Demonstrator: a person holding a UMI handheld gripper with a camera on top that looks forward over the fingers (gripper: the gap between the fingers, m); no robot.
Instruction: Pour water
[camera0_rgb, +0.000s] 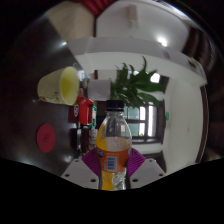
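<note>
Gripping a clear plastic bottle (114, 150), the jaws of the gripper (114, 166) are clenched on its lower body, the purple pads (92, 160) pressing in from either side. That bottle stands upright between the fingers, holds an orange drink up to about its shoulder, wears a pale label around its lower half and is closed with a dark cap (115, 104). Everything beyond it appears strongly tilted. Just behind and to the left of the bottle sits a red can (86, 108) with some small dark items beside it, too small to tell apart. Further left, a pale yellow cup (58, 84) rests on the white counter (72, 135), and a red round object (45, 138) lies on a darker surface beside it. Behind the bottle's cap rises a leafy green plant (135, 83). Farthest off are white walls, a doorway or window with dark framing, and a bright ceiling light (162, 41).
</note>
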